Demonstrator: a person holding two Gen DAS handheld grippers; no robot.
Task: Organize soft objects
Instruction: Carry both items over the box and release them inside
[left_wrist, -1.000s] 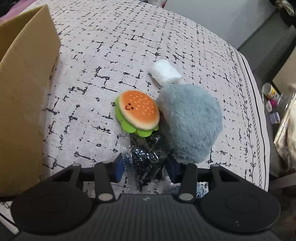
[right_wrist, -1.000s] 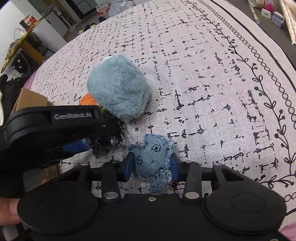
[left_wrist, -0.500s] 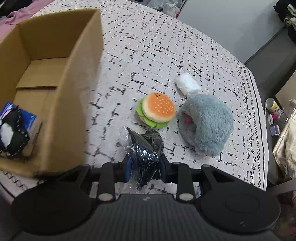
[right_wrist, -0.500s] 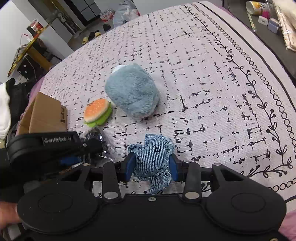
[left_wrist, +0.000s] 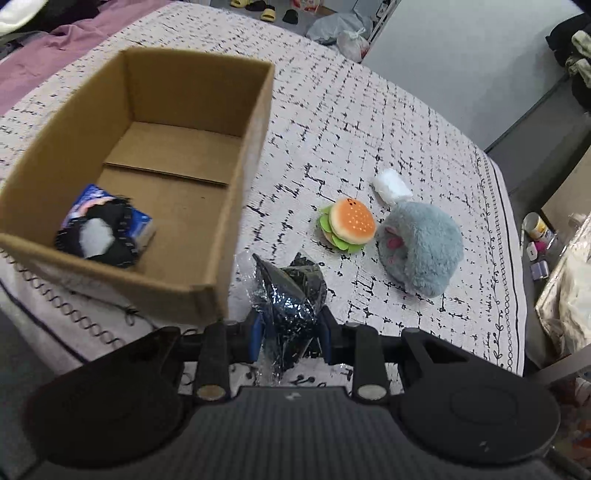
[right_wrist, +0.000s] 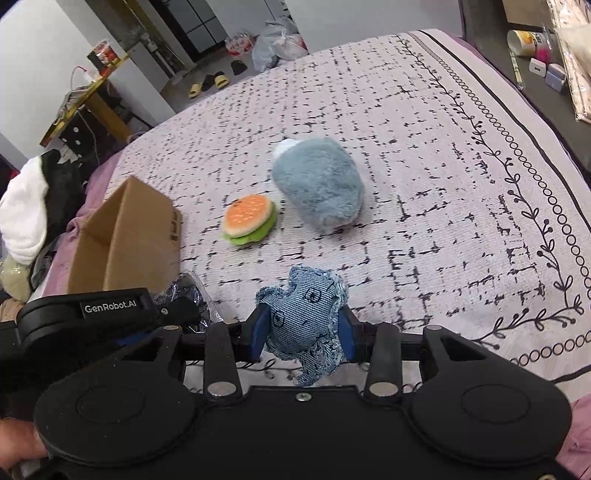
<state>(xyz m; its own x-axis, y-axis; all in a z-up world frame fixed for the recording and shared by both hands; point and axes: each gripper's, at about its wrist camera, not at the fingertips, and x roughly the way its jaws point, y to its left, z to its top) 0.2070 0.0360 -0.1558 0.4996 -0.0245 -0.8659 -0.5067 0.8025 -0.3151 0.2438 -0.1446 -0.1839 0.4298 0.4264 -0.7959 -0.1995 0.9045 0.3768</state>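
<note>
Hiding behind plush, white packet

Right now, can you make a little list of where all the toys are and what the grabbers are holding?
left gripper: jaws shut on a dark crinkly plastic bag
right gripper: jaws shut on a blue denim toy
cardboard box: open; black-and-white soft thing and blue packet inside
burger plush: on the bedspread, beside the grey furry plush
white soft piece: behind the grey plush
</note>
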